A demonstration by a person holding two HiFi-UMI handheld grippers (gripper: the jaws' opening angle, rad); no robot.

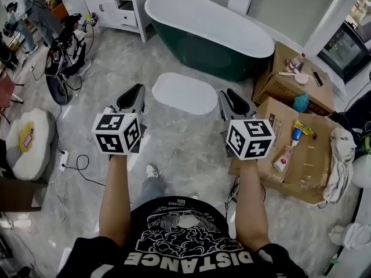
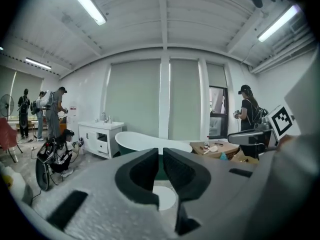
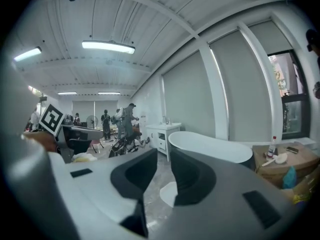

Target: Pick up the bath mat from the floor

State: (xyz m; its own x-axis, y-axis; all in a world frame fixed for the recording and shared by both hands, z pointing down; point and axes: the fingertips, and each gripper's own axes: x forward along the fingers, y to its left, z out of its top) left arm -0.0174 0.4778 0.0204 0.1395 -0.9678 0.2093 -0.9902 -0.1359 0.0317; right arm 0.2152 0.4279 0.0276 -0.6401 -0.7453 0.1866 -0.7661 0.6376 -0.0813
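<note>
Nearest of all are the person's forearms, held out at waist height, with one shoe (image 1: 151, 170) on the grey floor (image 1: 174, 149) beneath them. The left gripper (image 1: 137, 90) has its jaws all but together, only a sliver of light between the tips, and nothing is in them. The right gripper (image 1: 231, 94) has its jaws a narrow crack apart, a little wider than the left, and it is empty too. Both are carried nearly level and well above the floor, so this looks like an approach stance and not a reach.

Just beyond them, seen from the head view in the gap between the two grippers, the bath mat (image 1: 184, 92) lies flat on the floor. It is a white oval with no gripper touching it. It sits just beside the long flank of the bathtub (image 1: 208, 33), likely because that is where someone steps out. Each gripper view shows a piece of the mat low between its own jaws, so both seem aimed at it, perhaps for one end each.

Being thin and limp, it probably needs wider jaws brought down to pinch an edge.

Cardboard boxes (image 1: 301, 155) crowd the floor's right edge, and a white vanity (image 1: 119, 2) stands at the far left corner
</note>
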